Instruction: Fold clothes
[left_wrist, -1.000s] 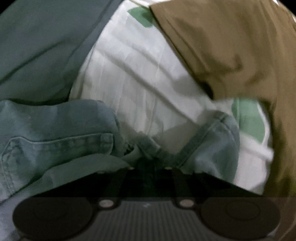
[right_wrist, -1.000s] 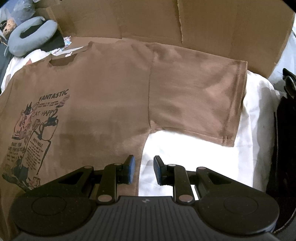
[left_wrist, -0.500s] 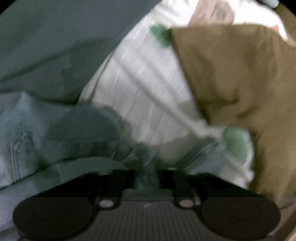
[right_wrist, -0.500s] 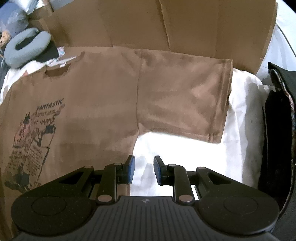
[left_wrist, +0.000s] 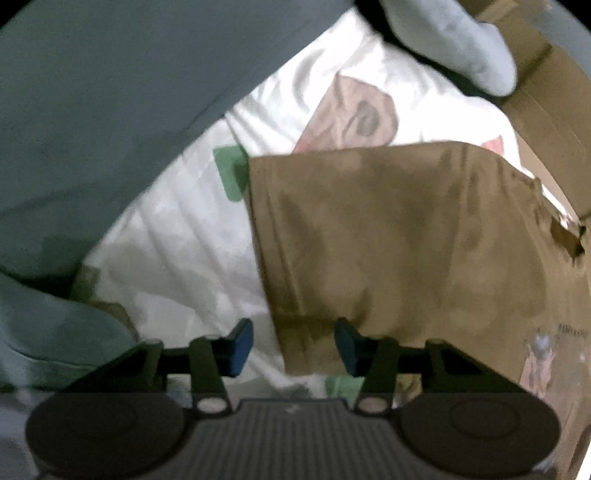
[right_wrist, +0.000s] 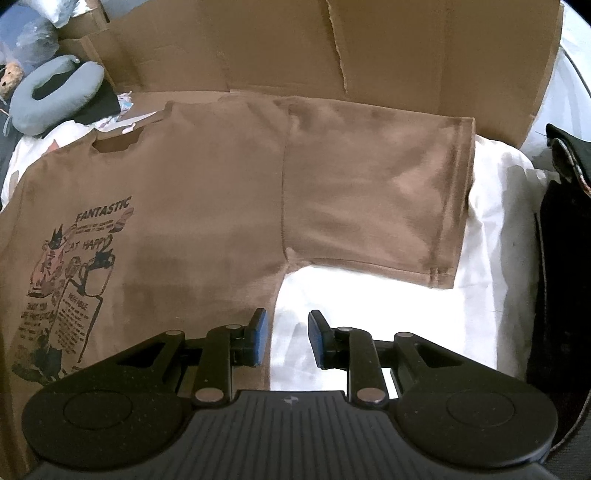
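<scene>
With the brown T-shirt (right_wrist: 207, 221) lying flat on the white sheet (right_wrist: 369, 306) and each hand-held gripper (left_wrist: 293, 349) (right_wrist: 284, 338) spread and empty, a shallow pinch could wrinkle the sleeve (right_wrist: 373, 188).

The brown T-shirt (right_wrist: 207, 206) bears a printed graphic reading "FANTASTIC" and "EAT HAPPY"; smaller print is illegible.

A bed covered by a white sheet (right_wrist: 491, 258) with green patches (left_wrist: 229, 173) and a printed figure carries everything. A brown T-shirt (right_wrist: 207, 206) lies flat on it — front up, graphic print near the left, one sleeve spread to the right. Flattened cardboard (right_wrist: 369, 48) lies at the far edge, under the shirt's collar. A grey neck pillow (right_wrist: 55, 96) sits far left — dark clothing (right_wrist: 561, 295) at the right edge.
</scene>
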